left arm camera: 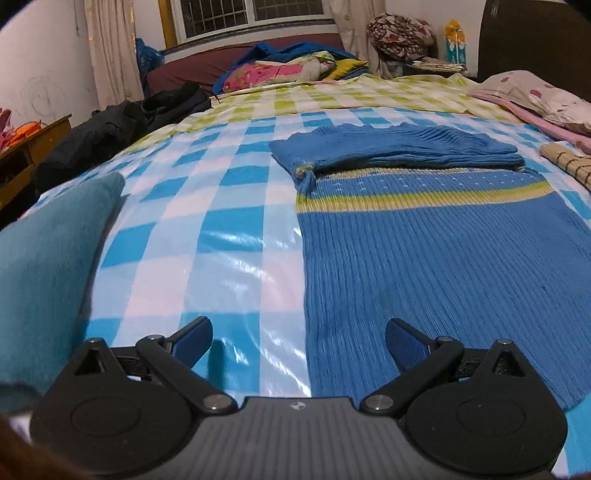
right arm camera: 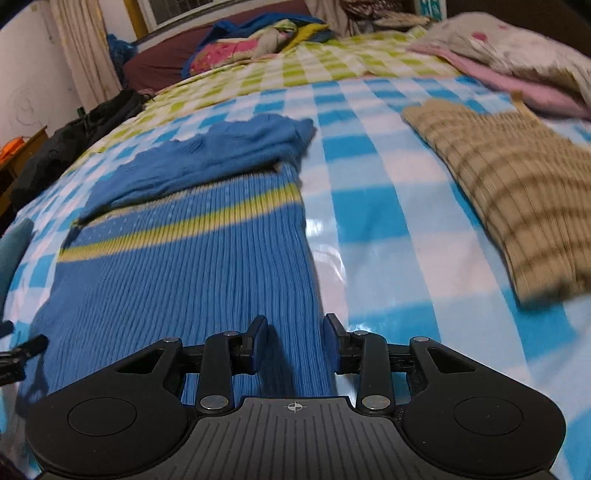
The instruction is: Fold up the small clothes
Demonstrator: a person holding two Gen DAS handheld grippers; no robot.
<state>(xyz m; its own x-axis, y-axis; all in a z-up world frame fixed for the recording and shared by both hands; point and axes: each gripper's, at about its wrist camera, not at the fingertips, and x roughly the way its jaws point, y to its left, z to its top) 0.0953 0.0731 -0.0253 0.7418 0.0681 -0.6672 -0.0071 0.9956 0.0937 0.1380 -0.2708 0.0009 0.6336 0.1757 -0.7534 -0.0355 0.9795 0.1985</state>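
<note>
Your left claw (left arm camera: 298,343) stands wide open with nothing between its blue-padded fingers (left arm camera: 192,341); it hangs just above the bed, straddling the left edge of the blue sweater (left arm camera: 436,251). Your right claw (right arm camera: 295,341) is about half open, its pads clear of any cloth and holding nothing; the sweater's right edge runs up between the two fingers.

The sweater is a ribbed knit, deep blue, with a yellow-green band and rows of small pale dots across the chest. It lies flat ahead of both claws, and its far part is folded back toward you into a thick, rumpled layer above the band. Ahead and to the right of your right claw lies a tan knit with dark checked lines (right arm camera: 517,199), blurred, well apart from the sweater. To the left of your left claw a teal cloth (left arm camera: 48,266) fills the edge of the view.

All of this rests on a glossy, wrinkled plastic sheet in blue and white checks (left arm camera: 207,258), spread over the bed; beyond it comes a green-checked sheet (left arm camera: 332,96). Further off are dark clothes (left arm camera: 110,136), a heap of bright bedding (left arm camera: 280,68), a pink pillow (left arm camera: 535,99), curtains and a barred window (left arm camera: 251,14).
</note>
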